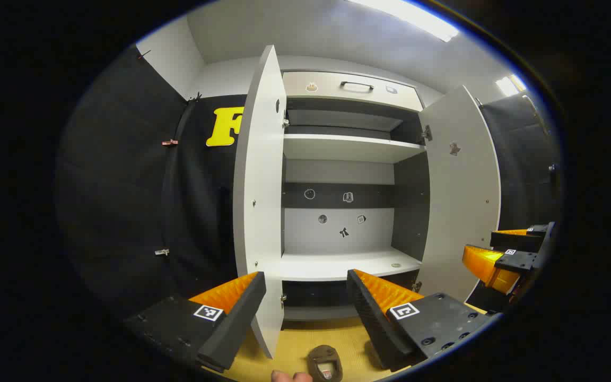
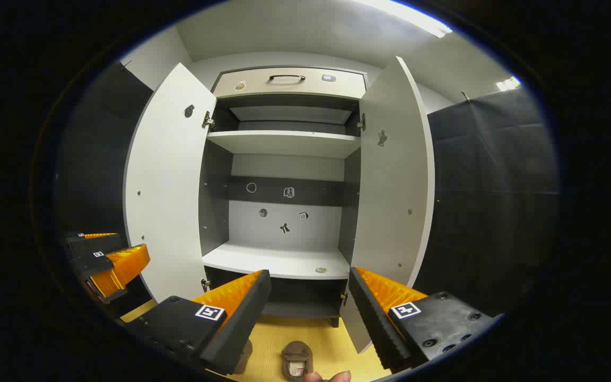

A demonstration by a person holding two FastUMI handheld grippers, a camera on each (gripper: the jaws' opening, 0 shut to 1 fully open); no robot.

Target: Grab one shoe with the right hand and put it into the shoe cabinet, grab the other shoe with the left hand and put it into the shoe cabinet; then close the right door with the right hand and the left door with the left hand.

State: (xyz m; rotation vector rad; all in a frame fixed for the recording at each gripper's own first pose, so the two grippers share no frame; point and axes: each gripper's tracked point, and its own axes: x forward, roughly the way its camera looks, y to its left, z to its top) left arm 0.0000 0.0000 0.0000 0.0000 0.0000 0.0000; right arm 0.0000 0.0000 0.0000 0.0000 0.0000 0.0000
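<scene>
A brown shoe lies on the yellow floor in front of the shoe cabinet, below my left gripper, which is open and holds nothing. In the right gripper view the same kind of brown shoe lies low between the fingers of my right gripper, also open with nothing in it. A second dark shape peeks out behind its left finger. Both cabinet doors stand open: left door, right door. The middle shelf is bare but for a small round sticker.
A drawer with a dark handle tops the cabinet. Each gripper appears beside the other: the right one and the left one. Fingertips of a person show at the bottom edge. Black cloth walls flank the cabinet.
</scene>
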